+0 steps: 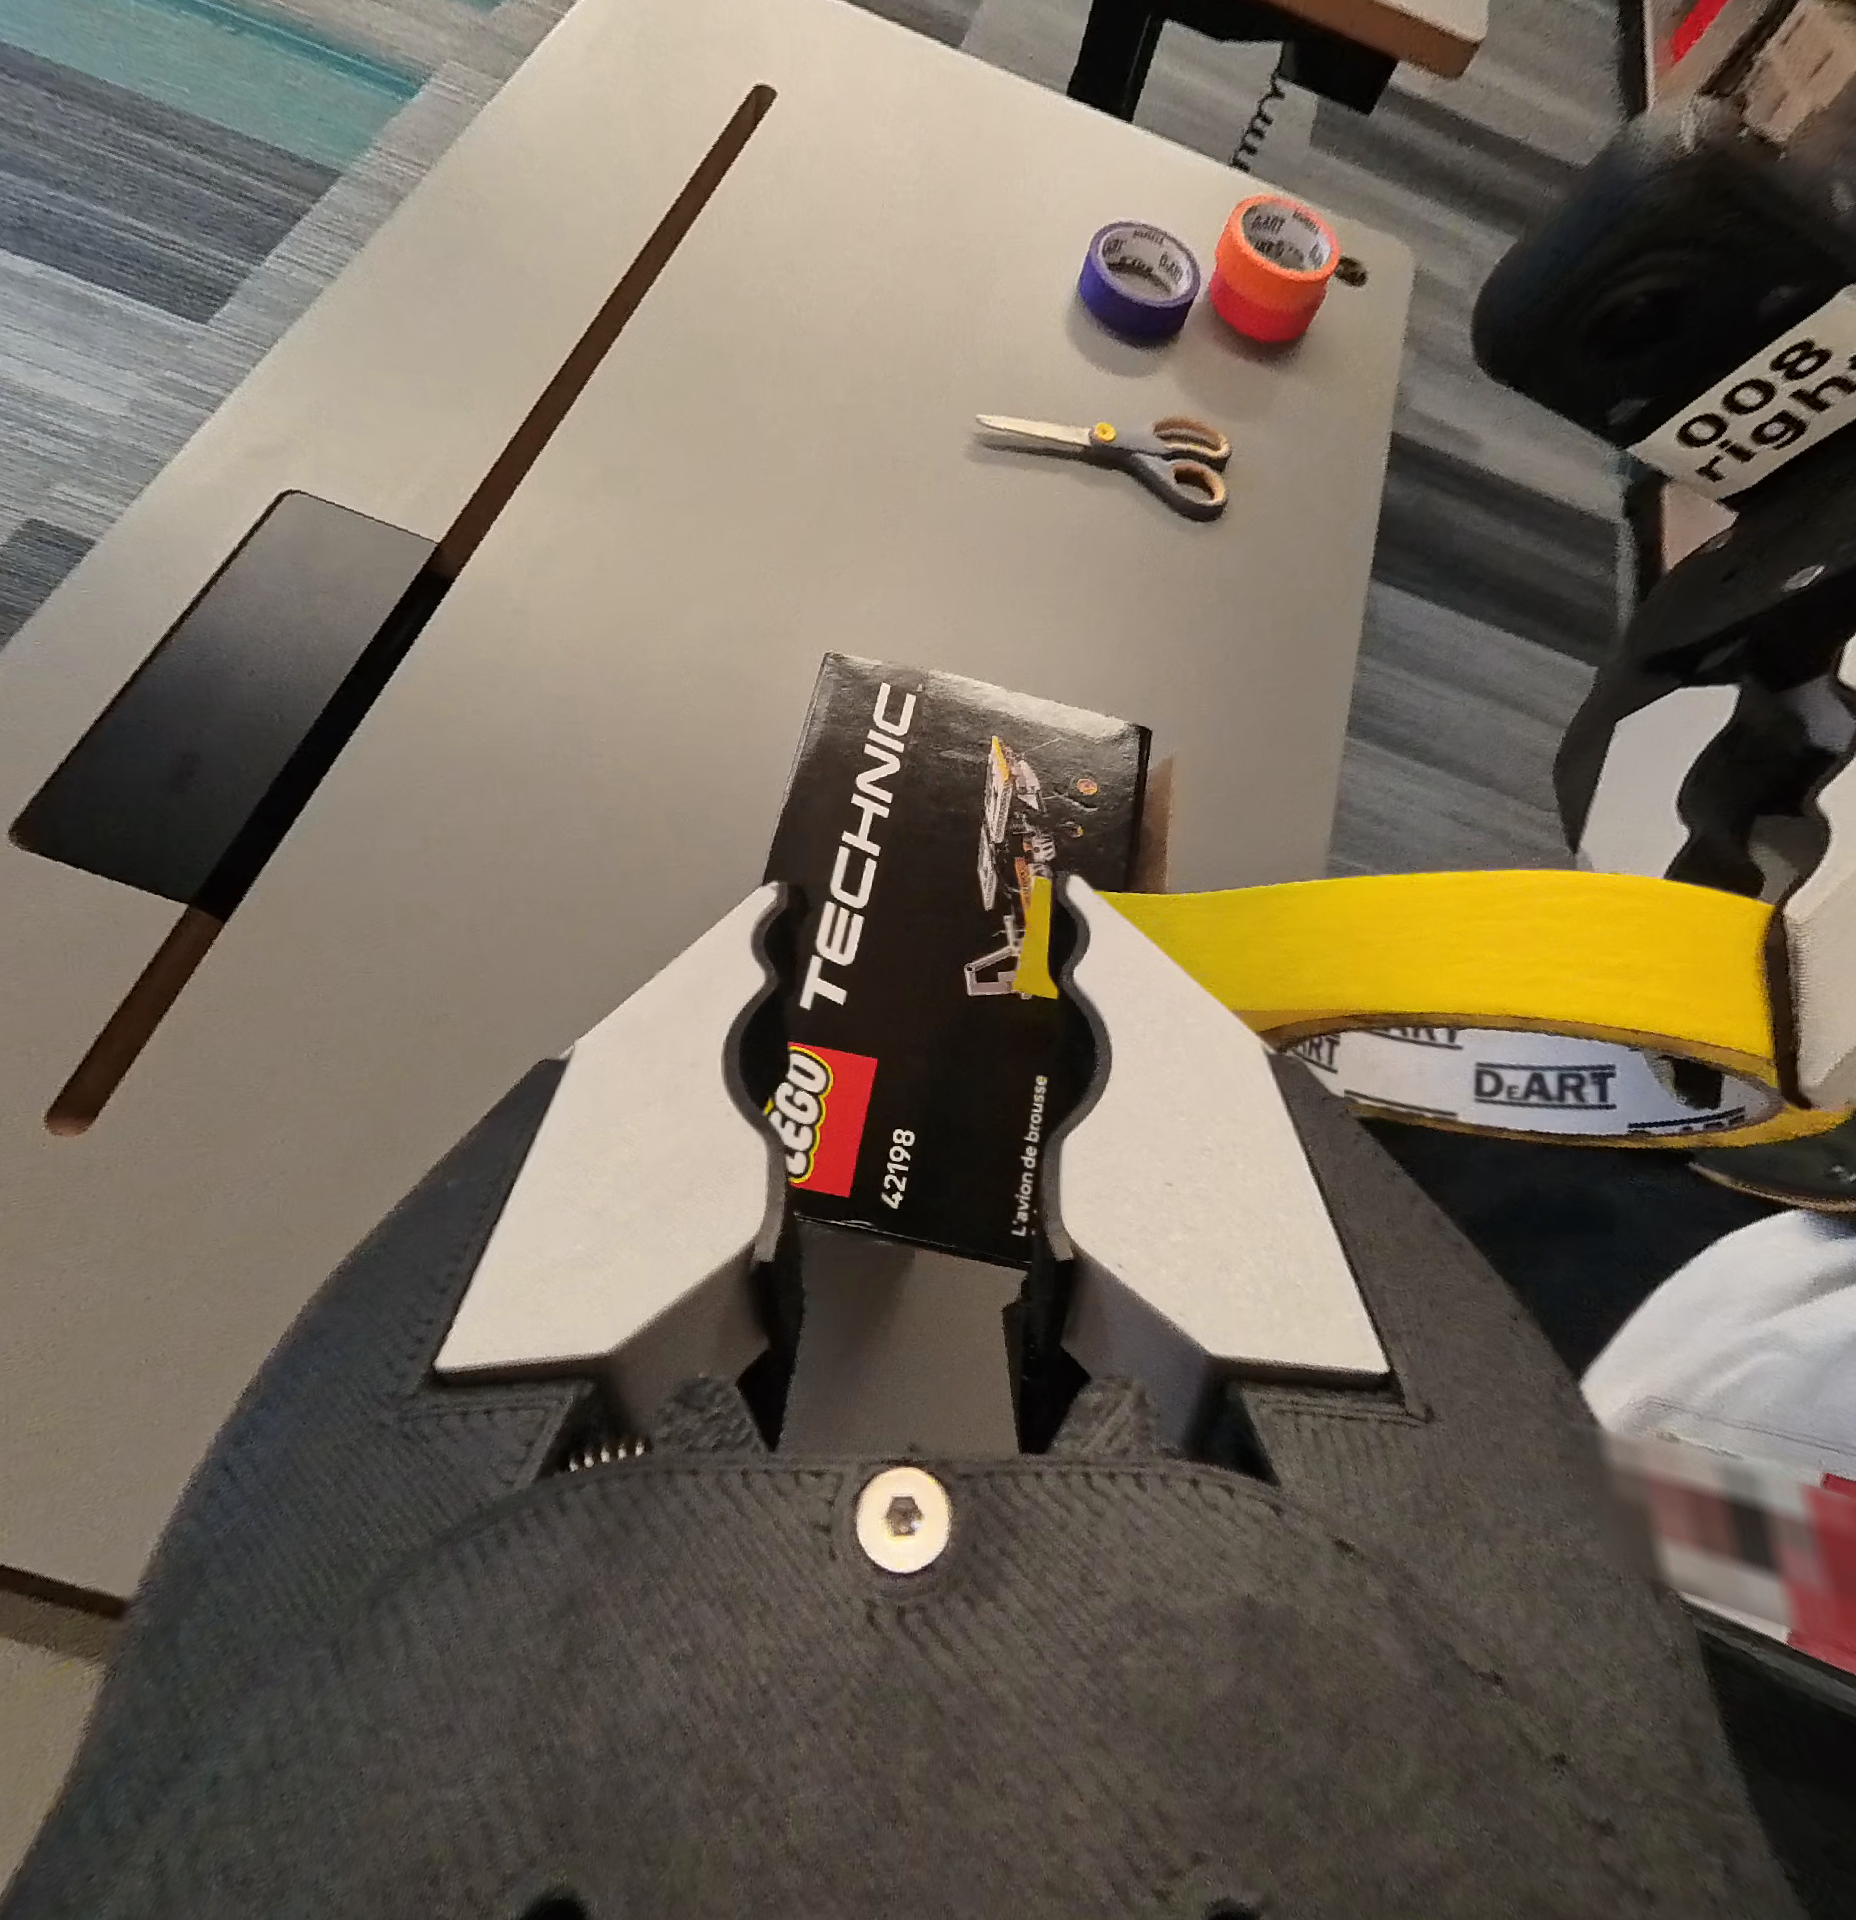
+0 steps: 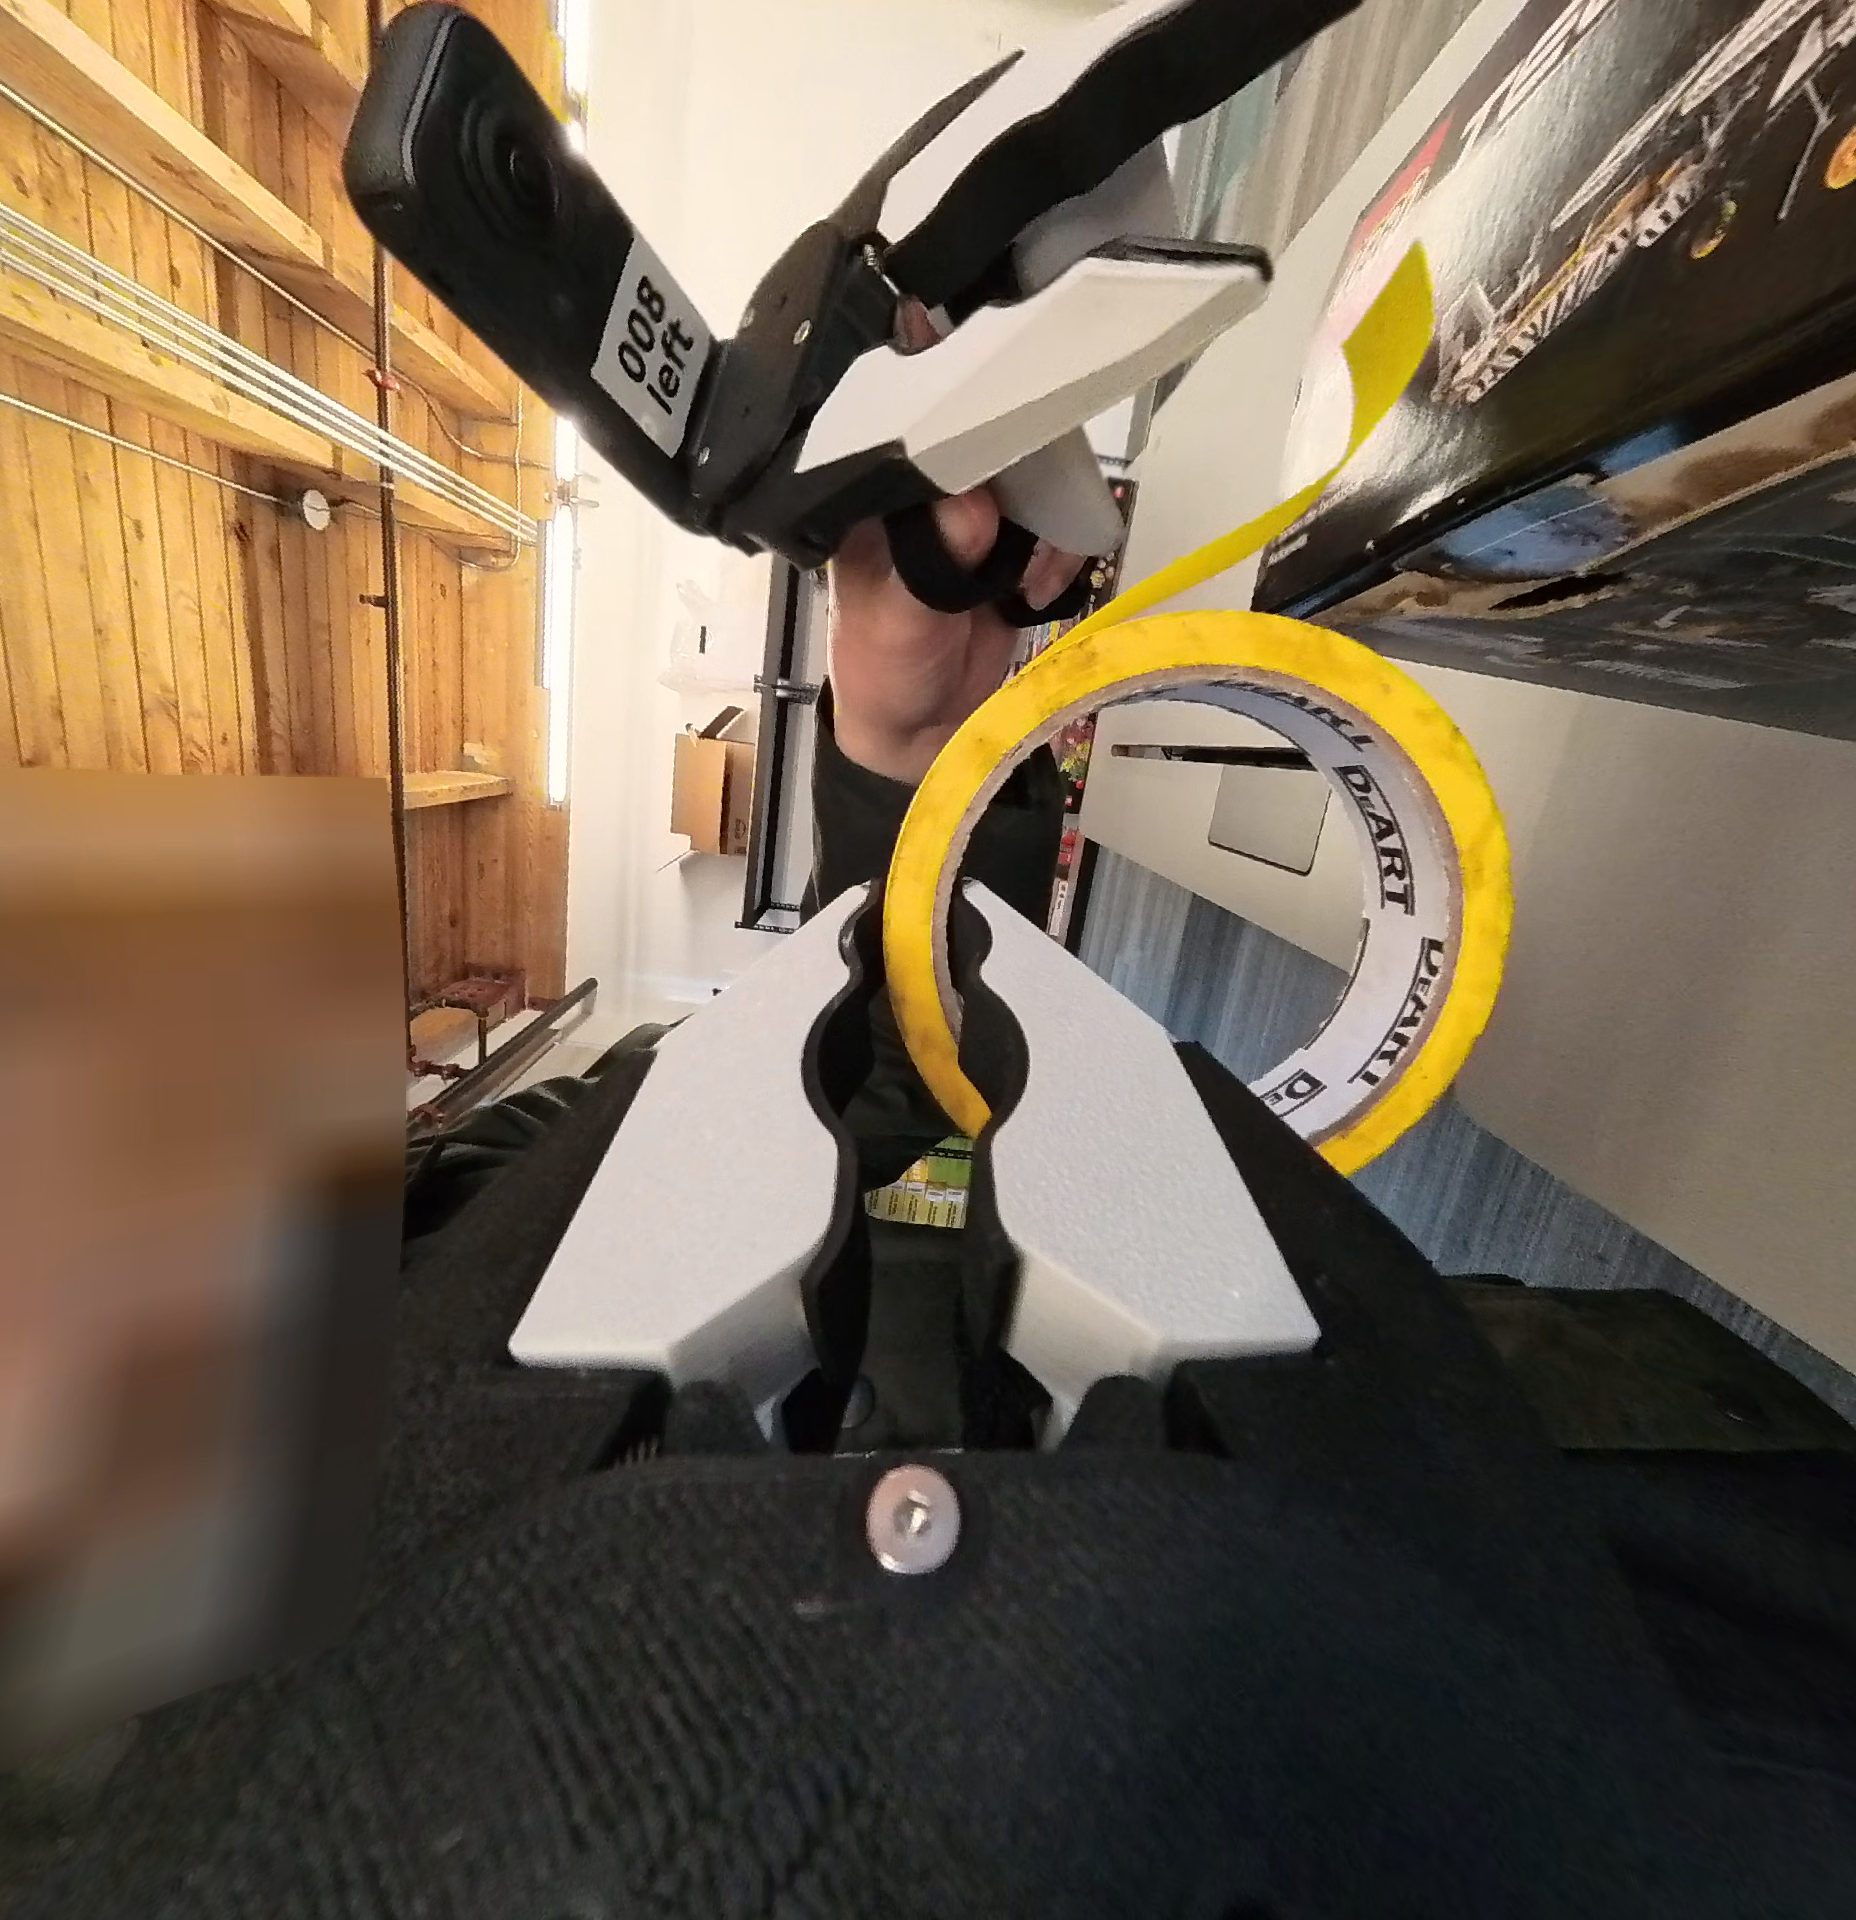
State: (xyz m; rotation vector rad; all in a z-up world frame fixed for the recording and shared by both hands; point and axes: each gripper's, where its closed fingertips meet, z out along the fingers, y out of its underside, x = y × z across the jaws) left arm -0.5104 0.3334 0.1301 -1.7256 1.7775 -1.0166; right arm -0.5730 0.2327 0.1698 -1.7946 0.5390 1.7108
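Left tongs (image 1: 919, 935) are clamped on a black printed cardboard box (image 1: 955, 935), gripping it across its narrow width and holding it up off the grey desk (image 1: 695, 520). The right tongs (image 2: 924, 925) are pinched shut on the wall of a yellow tape roll (image 2: 1423, 831), one finger inside the core and one outside. A strip of tape runs from the roll up to the box, and its free end is stuck on the box's printed face right by the left tongs' right finger (image 1: 1142, 1039).

Handling-wise, my read: the box looks like thin retail cardboard, light and fairly stiff on the edges but easy to dent on the big faces. One end flap looks torn and rough in the right wrist view, so I'd keep the grip on the long side edges where it is. The glossy print is probably a bit slippery. The roll is a stiff ring, light, and pinching through the wall like this seems the sane way to hold it. The pulled strip is floppy and sticky, and likes to twist or fold onto itself.

Farther back on the desk there's a purple tape roll (image 1: 1137, 281), an orange one stacked on a red one (image 1: 1272, 270), and scissors (image 1: 1121, 452) lying flat, all well apart from the box. A long slot (image 1: 591, 343) and a dark inset panel (image 1: 228, 696) are off to the left.
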